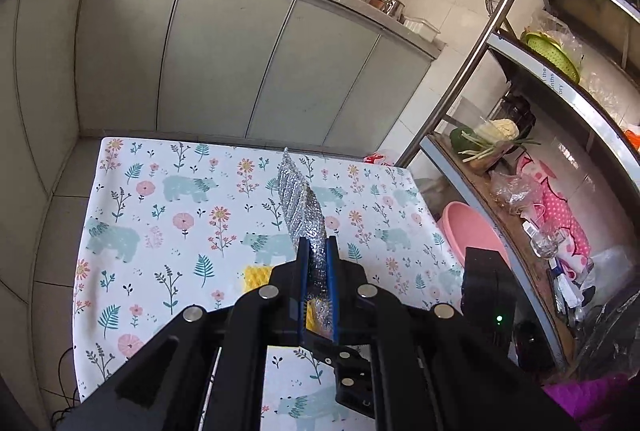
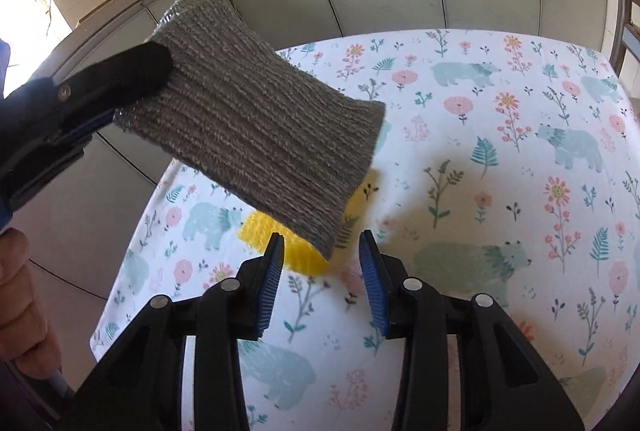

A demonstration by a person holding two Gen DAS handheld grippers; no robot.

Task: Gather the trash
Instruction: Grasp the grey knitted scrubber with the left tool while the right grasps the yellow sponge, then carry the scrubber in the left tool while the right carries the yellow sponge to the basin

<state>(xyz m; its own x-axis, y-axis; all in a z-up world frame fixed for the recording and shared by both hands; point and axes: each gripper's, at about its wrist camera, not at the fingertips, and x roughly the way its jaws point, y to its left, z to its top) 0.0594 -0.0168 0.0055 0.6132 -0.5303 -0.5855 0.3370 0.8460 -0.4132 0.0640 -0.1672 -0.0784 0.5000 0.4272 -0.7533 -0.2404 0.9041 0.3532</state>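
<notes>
Above the floral-patterned surface (image 2: 520, 159), a silver scouring pad (image 2: 256, 135) is being held off the cloth by the left gripper (image 1: 318, 251), whose blue pads are being pressed together on one edge of it, so that it is being pinched rather than cradled. Just beyond the right gripper (image 2: 322, 251), whose jaws are being kept spread with nothing between them, a yellow sponge (image 2: 296, 251) is lying on the surface, partly hidden beneath the hanging corner of the pad. The sponge is being judged the next piece of trash to be collected. Trouble is being invited by that overlap: should the right gripper be closed now, the dangling corner of the pad could be caught along with the sponge, or the sponge could be pushed away across the slippery cloth by one pad. The thin edge grip on the scouring pad is also being judged weak, so a swing could shake it loose. From the left wrist, the pad is being seen edge-on as a narrow glittering strip, with only a sliver of sponge showing beside the gripper, plus a pink basin (image 1: 472, 231) beyond the surface's edge. From the right wrist, the pad's broad ribbed face and the sponge's position are being made plain.
</notes>
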